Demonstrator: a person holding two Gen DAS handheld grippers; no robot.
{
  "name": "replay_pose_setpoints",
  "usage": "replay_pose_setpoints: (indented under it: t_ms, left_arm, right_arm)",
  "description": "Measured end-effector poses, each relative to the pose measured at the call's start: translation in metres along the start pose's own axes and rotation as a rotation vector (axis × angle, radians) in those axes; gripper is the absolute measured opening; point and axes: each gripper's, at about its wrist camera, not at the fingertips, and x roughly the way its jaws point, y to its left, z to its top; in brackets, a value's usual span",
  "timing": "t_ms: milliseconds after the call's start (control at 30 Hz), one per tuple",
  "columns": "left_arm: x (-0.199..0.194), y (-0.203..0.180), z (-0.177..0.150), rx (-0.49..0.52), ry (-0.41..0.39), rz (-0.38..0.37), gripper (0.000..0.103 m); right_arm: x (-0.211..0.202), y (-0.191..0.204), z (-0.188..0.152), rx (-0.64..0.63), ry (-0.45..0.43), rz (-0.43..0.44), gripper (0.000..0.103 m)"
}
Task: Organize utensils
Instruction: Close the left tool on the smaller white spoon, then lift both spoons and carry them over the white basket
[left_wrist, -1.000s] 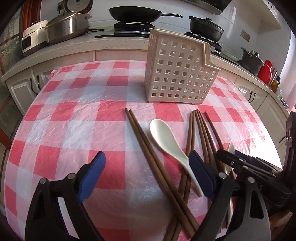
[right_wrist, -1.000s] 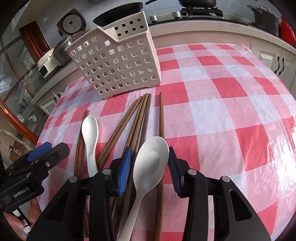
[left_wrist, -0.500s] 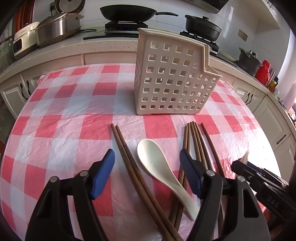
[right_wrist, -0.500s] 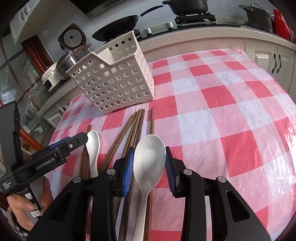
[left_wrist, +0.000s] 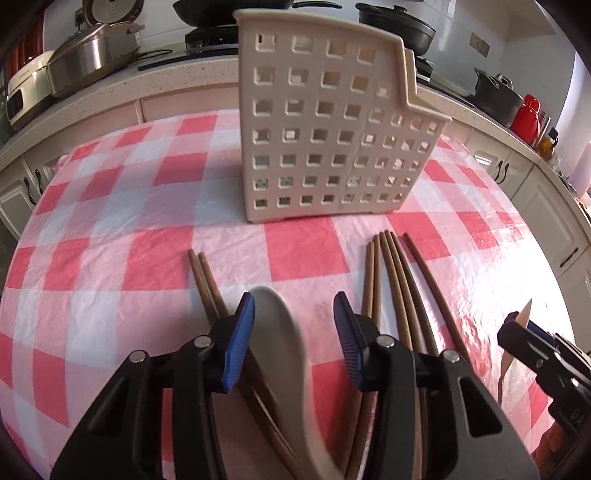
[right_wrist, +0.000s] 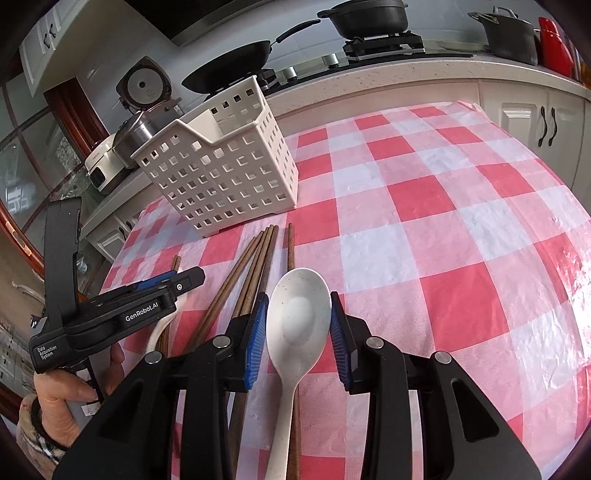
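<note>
Both spoons are being picked up: the right gripper (right_wrist: 297, 328) has its jaws clamped on a white spoon (right_wrist: 298, 317), the left gripper (left_wrist: 293, 339) is closing around another spoon (left_wrist: 280, 332); next, lift both toward the caddy (left_wrist: 325, 125) at twelve o'clock on the desk (left_wrist: 110, 240).

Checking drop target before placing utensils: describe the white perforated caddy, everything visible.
The white perforated caddy is off-white, plastic-looking, boxy, with a grid of square holes in its walls. Its rim is stepped: one end stands taller, then drops by a sloped shoulder to a lower end. An inner divider shows from the right wrist view, so it has at least two compartments; no utensils show inside. It stands upright on the red-and-white checked tablecloth, beyond the chopsticks' far ends, apart from them. Neither gripper touches it.
</note>
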Motion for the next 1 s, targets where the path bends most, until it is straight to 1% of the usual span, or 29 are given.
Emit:
replay_pose_setpoints:
  t_ms: [33,200,233,300,533,633,800,1000]
  left_arm:
    - [0.001,-0.003,-0.001,0.012,0.002,0.003,0.033]
    - [0.002,-0.012,-0.002,0.038,0.003,-0.009,0.012]
    - [0.001,-0.013,-0.003,0.043,-0.001,-0.011,0.009]
    - [-0.003,-0.016,-0.004,0.051,-0.009,-0.013,0.006]
    - [-0.021,-0.022,-0.008,0.083,-0.05,-0.006,0.004]
    - [-0.032,-0.021,-0.009,0.079,-0.071,-0.019,0.004]
    - [-0.062,-0.018,-0.01,0.06,-0.125,-0.068,0.004]
    - [-0.1,-0.008,0.0,0.02,-0.197,-0.18,0.004]
  right_arm:
    - [0.0,-0.001,0.0,0.003,0.0,0.001,0.032]
    - [-0.002,-0.002,-0.001,0.0,-0.009,0.01,0.032]
    - [-0.003,-0.001,-0.001,-0.002,-0.012,0.01,0.032]
    - [-0.006,-0.001,0.0,-0.006,-0.024,0.009,0.032]
    - [-0.015,0.001,0.0,-0.016,-0.048,0.017,0.032]
    - [-0.02,0.003,0.0,-0.025,-0.058,0.018,0.032]
    - [-0.033,0.01,0.001,-0.047,-0.089,0.022,0.032]
    - [-0.046,0.021,0.01,-0.086,-0.135,0.019,0.032]
